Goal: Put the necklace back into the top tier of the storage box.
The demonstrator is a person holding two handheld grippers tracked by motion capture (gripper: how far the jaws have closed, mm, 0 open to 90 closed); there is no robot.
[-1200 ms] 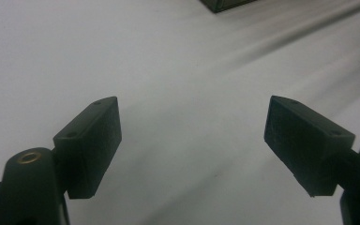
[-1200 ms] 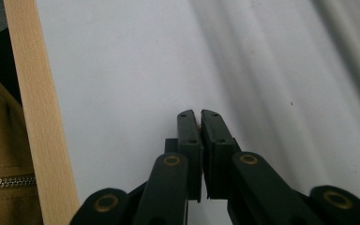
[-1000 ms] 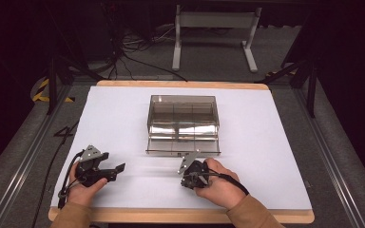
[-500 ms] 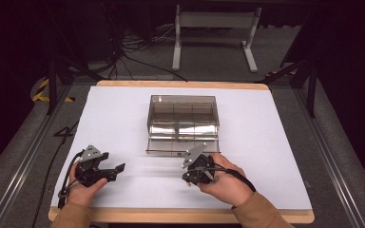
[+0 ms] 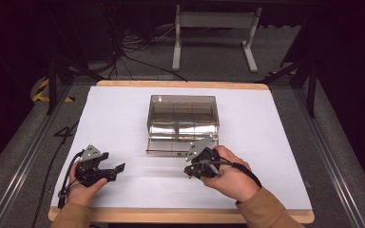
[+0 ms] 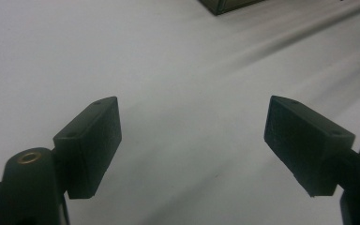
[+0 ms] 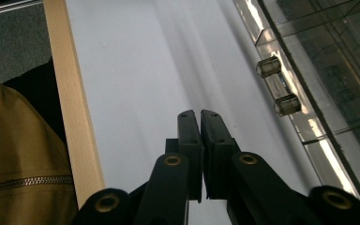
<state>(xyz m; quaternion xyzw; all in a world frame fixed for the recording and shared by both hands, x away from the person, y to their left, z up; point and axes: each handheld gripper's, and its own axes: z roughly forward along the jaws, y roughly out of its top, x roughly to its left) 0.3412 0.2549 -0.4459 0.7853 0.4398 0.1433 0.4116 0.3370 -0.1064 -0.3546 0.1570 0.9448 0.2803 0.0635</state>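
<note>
A clear box (image 5: 182,124) sits mid-table, just beyond the right gripper (image 5: 193,169), whose jaws are pressed together on nothing. The left gripper (image 5: 114,172), jaws wide apart, rests well to the box's left. The box is smoky, see-through plastic with inner dividers. A white sheet (image 5: 119,118) covers the wooden table (image 5: 180,85); the room beyond is dark.

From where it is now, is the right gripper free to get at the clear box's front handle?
Probably yes: the right gripper sits beside the clear box, nothing between, but its fingers are shut.
</note>
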